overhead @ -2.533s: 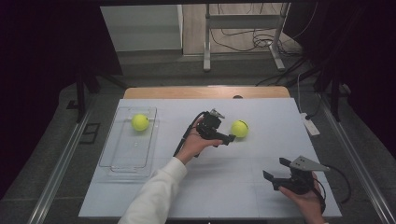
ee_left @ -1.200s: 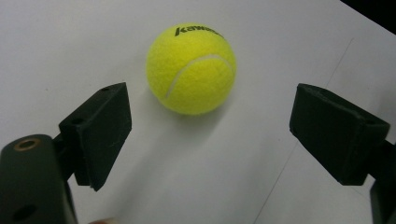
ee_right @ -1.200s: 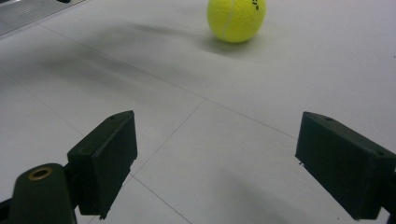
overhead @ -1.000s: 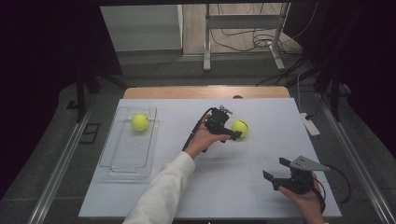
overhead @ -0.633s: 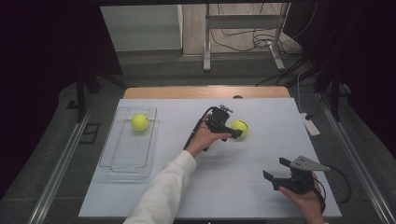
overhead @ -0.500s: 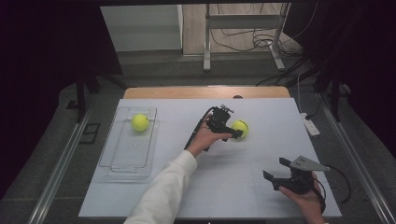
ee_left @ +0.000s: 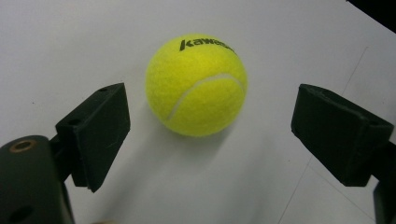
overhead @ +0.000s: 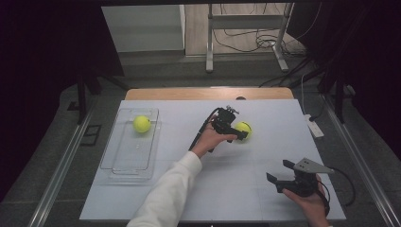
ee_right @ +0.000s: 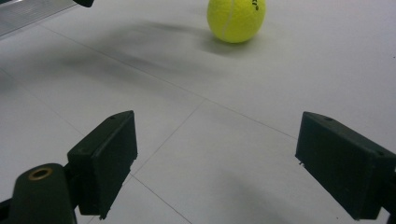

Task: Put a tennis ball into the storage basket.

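Observation:
A yellow tennis ball (overhead: 244, 128) (ee_left: 196, 85) (ee_right: 236, 18) lies on the white table (overhead: 246, 198), right of centre. My left gripper (overhead: 239, 133) (ee_left: 212, 135) hovers over it, open, its jaws spread either side of the ball without touching it. A second tennis ball (overhead: 141, 124) rests in the far end of a clear plastic tray (overhead: 130, 161) at the left. My right gripper (overhead: 280, 176) (ee_right: 229, 163) is held near the table's front right, open, with nothing between its jaws.
A white power strip (overhead: 314, 126) lies at the table's right edge. A cable (overhead: 347, 182) trails from the right gripper. A metal stand (overhead: 246, 33) and loose wires sit on the floor beyond the table.
My left gripper has moved right from beside the ball until its jaws straddle it. The right gripper and both balls have stayed put.

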Demonstrator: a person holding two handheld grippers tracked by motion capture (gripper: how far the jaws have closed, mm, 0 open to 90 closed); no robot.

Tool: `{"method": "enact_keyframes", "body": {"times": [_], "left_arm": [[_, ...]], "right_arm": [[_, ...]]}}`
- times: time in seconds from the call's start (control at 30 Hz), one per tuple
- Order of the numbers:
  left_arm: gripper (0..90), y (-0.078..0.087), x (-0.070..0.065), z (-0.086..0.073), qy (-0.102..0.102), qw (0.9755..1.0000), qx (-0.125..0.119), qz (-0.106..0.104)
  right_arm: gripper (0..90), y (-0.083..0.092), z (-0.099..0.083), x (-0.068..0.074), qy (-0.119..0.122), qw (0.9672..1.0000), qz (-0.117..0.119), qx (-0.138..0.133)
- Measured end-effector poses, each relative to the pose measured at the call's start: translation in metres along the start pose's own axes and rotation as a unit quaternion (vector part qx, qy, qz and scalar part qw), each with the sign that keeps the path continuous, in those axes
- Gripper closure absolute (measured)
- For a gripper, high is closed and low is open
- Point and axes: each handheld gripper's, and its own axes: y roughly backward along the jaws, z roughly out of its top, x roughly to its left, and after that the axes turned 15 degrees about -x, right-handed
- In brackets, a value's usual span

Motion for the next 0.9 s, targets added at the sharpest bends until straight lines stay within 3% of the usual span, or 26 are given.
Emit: {"method": "enact_keyframes", "body": {"times": [0.9], "left_arm": [[12.5,-0.022,-0.002,0.007,-0.009,0.9999,0.009,0.001]], "right_arm": [[12.8,0.001,0.000,-0.001,-0.001,1.0000,-0.001,-0.002]]}}
